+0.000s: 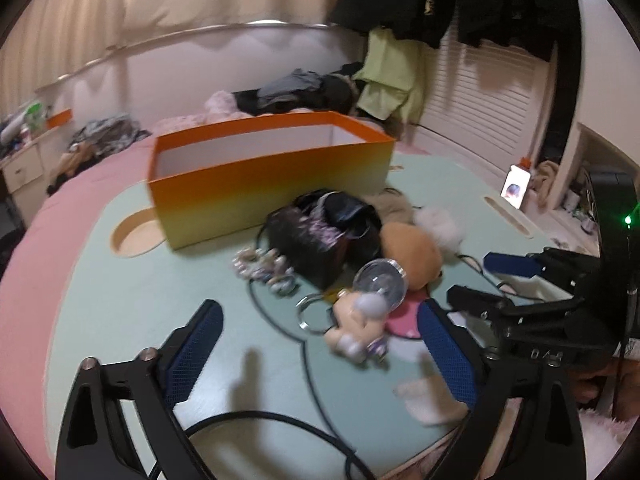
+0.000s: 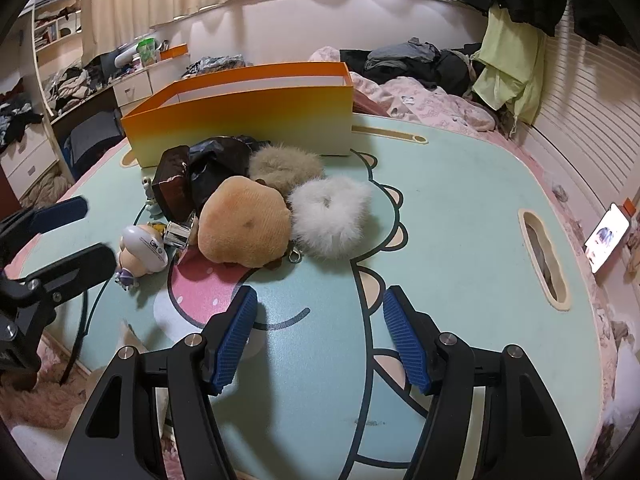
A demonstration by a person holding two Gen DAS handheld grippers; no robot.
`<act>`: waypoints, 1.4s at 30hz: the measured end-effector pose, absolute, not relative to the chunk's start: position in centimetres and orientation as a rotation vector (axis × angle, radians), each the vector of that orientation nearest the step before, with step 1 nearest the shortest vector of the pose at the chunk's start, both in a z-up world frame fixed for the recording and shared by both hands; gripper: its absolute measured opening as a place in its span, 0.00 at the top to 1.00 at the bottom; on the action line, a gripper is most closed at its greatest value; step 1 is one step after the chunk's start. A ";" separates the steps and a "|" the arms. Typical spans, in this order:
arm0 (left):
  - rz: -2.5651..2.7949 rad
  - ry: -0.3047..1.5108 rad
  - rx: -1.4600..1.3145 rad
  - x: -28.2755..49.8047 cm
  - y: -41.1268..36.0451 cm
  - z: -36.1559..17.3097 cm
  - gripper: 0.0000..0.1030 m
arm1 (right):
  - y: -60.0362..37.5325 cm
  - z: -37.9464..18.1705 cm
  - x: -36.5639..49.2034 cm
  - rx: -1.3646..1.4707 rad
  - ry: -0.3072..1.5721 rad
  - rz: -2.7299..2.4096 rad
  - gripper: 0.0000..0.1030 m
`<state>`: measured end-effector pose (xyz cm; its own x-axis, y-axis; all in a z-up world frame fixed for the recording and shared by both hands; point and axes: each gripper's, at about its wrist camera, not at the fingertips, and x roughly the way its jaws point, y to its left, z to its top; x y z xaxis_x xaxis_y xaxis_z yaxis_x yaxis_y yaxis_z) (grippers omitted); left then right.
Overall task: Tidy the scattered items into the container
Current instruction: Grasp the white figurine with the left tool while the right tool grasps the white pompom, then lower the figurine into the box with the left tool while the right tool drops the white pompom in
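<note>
An orange-and-yellow open box (image 1: 264,176) (image 2: 240,116) stands at the far side of the mint cartoon tabletop (image 2: 460,208). In front of it lies a pile: a dark pouch (image 1: 320,236) (image 2: 208,176), a tan plush (image 1: 412,252) (image 2: 244,224), a white fluffy scrunchie (image 2: 330,216), a beige fluffy scrunchie (image 2: 284,168), a small doll figure (image 1: 360,320) (image 2: 142,248) and a beaded trinket (image 1: 264,270). My left gripper (image 1: 320,320) is open, just short of the doll. My right gripper (image 2: 318,300) is open and empty, short of the plush and white scrunchie.
The tabletop rests on a pink bed with clothes (image 2: 412,60) piled behind. A phone (image 2: 606,236) leans at the right edge. A slot (image 2: 544,256) and a round cup hole (image 1: 134,236) are cut in the tabletop. A black cable (image 1: 280,420) runs near my left gripper.
</note>
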<state>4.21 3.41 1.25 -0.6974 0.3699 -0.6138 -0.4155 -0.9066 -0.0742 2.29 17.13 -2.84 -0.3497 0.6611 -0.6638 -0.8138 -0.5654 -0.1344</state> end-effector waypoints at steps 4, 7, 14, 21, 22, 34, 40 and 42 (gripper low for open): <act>2.494 0.093 -0.956 3.4 4.3 0.4 0.39 | 17.3 -2.4 2.6 -0.837 0.314 2.035 0.36; 2.443 0.088 -0.984 3.2 4.6 -0.5 0.66 | 17.9 -1.7 3.3 -0.805 0.377 2.069 0.36; 2.454 0.027 -0.938 3.9 3.5 -0.5 0.67 | 20.5 0.2 3.7 -0.729 0.469 2.068 0.36; 2.461 0.018 -0.929 4.5 2.9 -0.1 0.67 | 23.0 0.3 2.1 -0.746 0.504 2.048 0.47; 2.462 0.018 -0.929 4.5 3.0 -0.2 0.67 | 23.2 0.2 1.8 -0.751 0.504 2.046 0.49; 2.470 -0.016 -0.928 4.2 2.4 -0.1 0.67 | 22.7 -0.8 0.3 -0.820 0.393 2.063 0.77; 2.474 -0.045 -0.916 3.9 1.7 0.6 0.67 | 21.4 1.3 1.1 -0.756 0.373 2.128 0.77; 2.480 -0.059 -0.898 3.7 1.4 1.3 0.67 | 21.3 2.2 0.7 -0.751 0.363 2.146 0.77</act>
